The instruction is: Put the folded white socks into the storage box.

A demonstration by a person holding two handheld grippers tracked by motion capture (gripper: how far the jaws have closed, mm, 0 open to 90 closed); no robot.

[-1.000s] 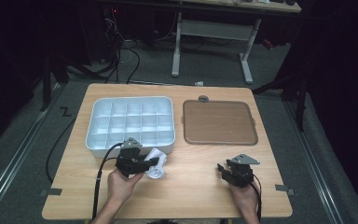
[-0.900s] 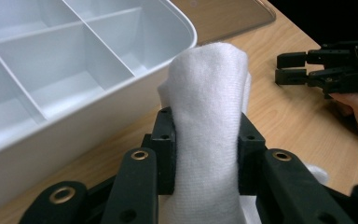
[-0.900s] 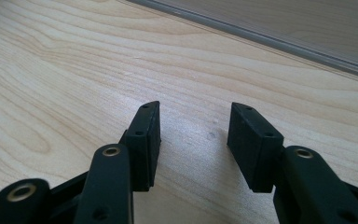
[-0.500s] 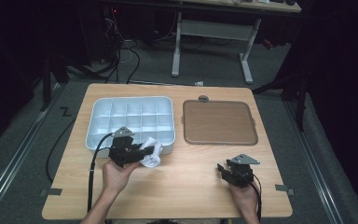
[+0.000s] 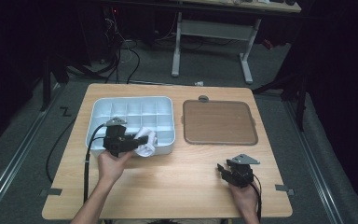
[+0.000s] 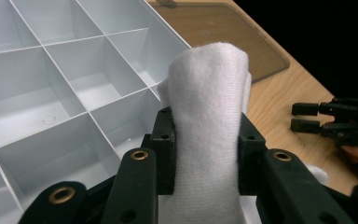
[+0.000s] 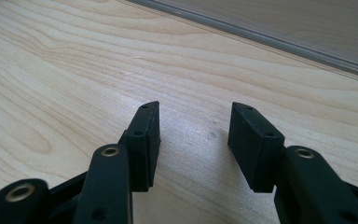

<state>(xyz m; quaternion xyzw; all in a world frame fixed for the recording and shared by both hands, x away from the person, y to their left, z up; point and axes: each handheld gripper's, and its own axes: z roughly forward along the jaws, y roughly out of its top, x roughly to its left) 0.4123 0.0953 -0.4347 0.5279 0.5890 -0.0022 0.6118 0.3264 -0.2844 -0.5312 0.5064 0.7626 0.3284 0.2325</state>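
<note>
My left gripper (image 5: 142, 141) is shut on a rolled white sock (image 5: 146, 141), held over the near right corner of the white compartment tray (image 5: 99, 108). In the left gripper view the white sock (image 6: 209, 112) stands up between the two black pads (image 6: 165, 144), squeezed at its middle, with the tray's empty cells (image 6: 51, 93) behind it. My right gripper (image 5: 222, 171) rests low at the table's front right, open with nothing between its jaws. The right gripper view has that right gripper (image 7: 194, 133) just above bare wood.
A brown mat (image 5: 218, 121) with a grey rim lies right of the tray; its edge (image 7: 279, 44) crosses the top of the right gripper view. A black cable trails from the left gripper off the table's front left. Dark floor and desk legs surround the table.
My left gripper has carried the sock up and away from the front of the table, toward the tray's near right corner. The right gripper has stayed where it was.
</note>
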